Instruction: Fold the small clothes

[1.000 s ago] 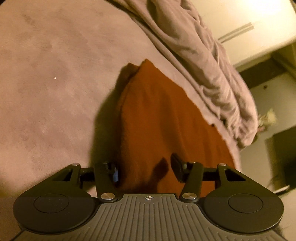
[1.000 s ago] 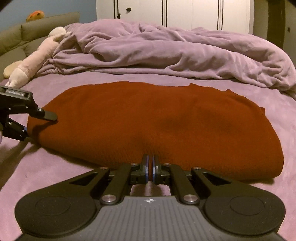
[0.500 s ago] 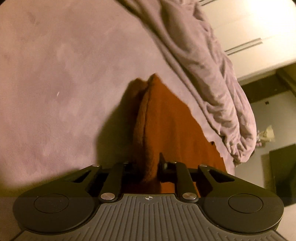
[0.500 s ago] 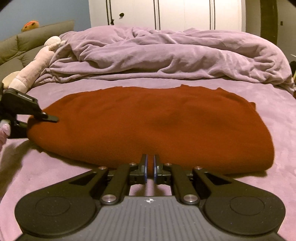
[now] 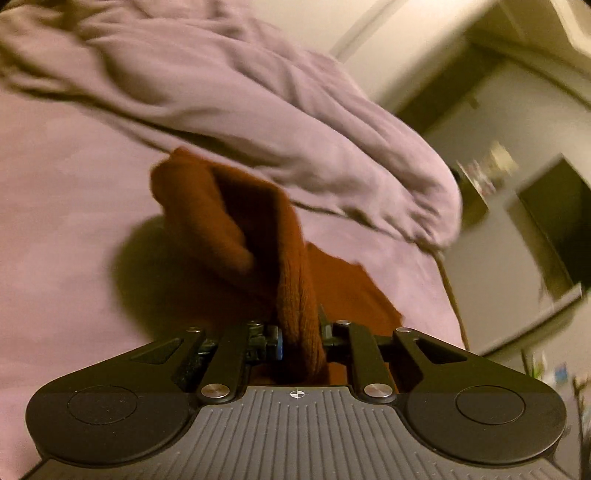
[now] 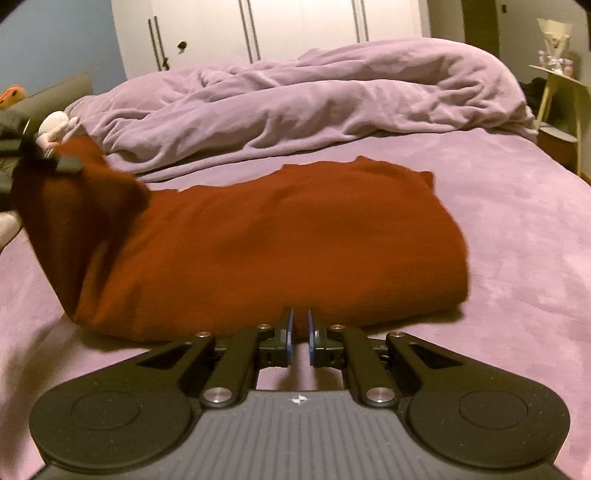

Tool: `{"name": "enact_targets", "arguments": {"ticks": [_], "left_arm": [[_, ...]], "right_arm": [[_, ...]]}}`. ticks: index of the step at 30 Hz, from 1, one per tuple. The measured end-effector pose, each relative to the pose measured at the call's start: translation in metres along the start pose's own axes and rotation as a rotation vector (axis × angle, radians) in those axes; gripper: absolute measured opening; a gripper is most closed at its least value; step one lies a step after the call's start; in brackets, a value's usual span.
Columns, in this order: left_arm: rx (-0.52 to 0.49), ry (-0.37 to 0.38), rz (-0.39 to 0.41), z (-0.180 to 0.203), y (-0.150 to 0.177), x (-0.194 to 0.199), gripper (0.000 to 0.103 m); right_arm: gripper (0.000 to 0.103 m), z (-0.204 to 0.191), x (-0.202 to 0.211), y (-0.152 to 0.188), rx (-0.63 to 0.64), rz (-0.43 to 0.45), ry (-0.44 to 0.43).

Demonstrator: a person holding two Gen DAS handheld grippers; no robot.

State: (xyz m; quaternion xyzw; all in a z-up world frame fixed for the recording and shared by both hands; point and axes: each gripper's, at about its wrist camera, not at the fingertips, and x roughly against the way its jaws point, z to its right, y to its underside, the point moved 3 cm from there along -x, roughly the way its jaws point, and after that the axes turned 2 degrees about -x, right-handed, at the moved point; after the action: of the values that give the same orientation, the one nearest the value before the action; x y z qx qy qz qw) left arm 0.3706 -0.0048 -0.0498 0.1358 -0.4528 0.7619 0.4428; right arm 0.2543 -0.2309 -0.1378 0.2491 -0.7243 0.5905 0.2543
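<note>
A rust-red knit garment (image 6: 277,236) lies folded across the purple bed sheet (image 6: 517,258). My left gripper (image 5: 299,328) is shut on a bunched edge of the garment (image 5: 295,295) and holds that end raised off the bed. In the right wrist view the left gripper (image 6: 59,166) shows at the far left, with the garment's left end hanging from it. My right gripper (image 6: 299,321) sits low just before the garment's front edge. Its jaws are opening, a narrow gap shows between the blue pads, and nothing is between them.
A crumpled purple duvet (image 6: 314,99) is heaped along the far side of the bed. A pale plush toy (image 6: 55,122) lies at the far left. White wardrobe doors (image 6: 295,29) stand behind, and a small side table (image 6: 557,103) is off the bed's right edge.
The left gripper closed on the garment's left end and lifted it up and inward. The right gripper's pads parted slightly and it shifted sideways along the front edge.
</note>
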Motion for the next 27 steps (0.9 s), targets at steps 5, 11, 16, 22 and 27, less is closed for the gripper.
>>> {"name": "enact_targets", "arguments": {"ticks": [5, 11, 16, 22, 27], "left_arm": [[-0.081, 0.006, -0.104, 0.048, 0.042, -0.064, 0.016], [-0.25, -0.101, -0.142, 0.062, 0.082, -0.081, 0.025], [-0.291, -0.065, -0.054, 0.063, 0.074, -0.023, 0.043], [-0.287, -0.202, 0.098, 0.033, 0.055, 0.019, 0.062], [-0.183, -0.317, 0.055, -0.01, 0.057, -0.004, 0.062]], "right_arm": [[0.017, 0.017, 0.0, 0.005, -0.011, -0.026, 0.044], [0.017, 0.032, 0.0, 0.007, -0.01, -0.06, 0.049], [0.018, 0.032, -0.001, 0.008, 0.006, -0.062, 0.053], [0.02, 0.028, -0.001, 0.007, 0.008, -0.067, 0.068], [0.02, 0.021, -0.003, 0.005, 0.052, -0.084, 0.095]]}}
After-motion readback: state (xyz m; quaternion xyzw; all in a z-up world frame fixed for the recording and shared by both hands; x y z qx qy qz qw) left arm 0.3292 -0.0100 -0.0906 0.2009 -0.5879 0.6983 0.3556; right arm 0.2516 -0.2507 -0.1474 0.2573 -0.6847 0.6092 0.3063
